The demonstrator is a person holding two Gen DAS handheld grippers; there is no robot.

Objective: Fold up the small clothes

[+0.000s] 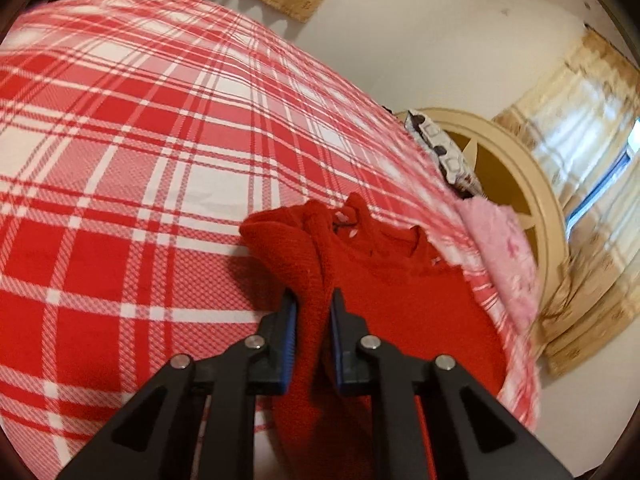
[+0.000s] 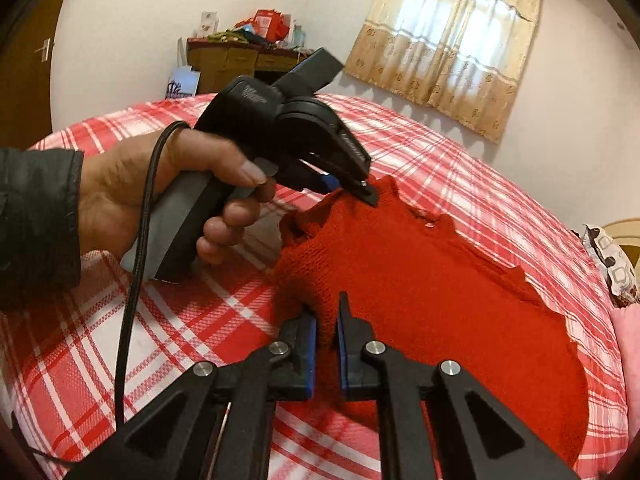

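A small red knitted sweater (image 2: pixel 420 292) lies on the red and white plaid bed cover (image 2: pixel 180 320). My right gripper (image 2: pixel 326 340) is shut on a raised fold of its near left edge. My left gripper (image 2: pixel 356 192), held in a hand, is shut on the sweater's far left edge near the neck. In the left wrist view the left gripper (image 1: pixel 314 320) pinches a ridge of the sweater (image 1: pixel 400 300), with a bunched sleeve (image 1: pixel 280 244) lifted ahead of it. The neckline with small white buttons (image 1: pixel 344 220) shows beyond.
A pink cloth (image 1: pixel 504 256) and a patterned pillow (image 1: pixel 444 152) lie at the bed's edge by a cream headboard (image 1: pixel 520 184). A wooden cabinet with clutter (image 2: pixel 244 52) stands by the far wall. Curtained windows (image 2: pixel 448 40) are behind.
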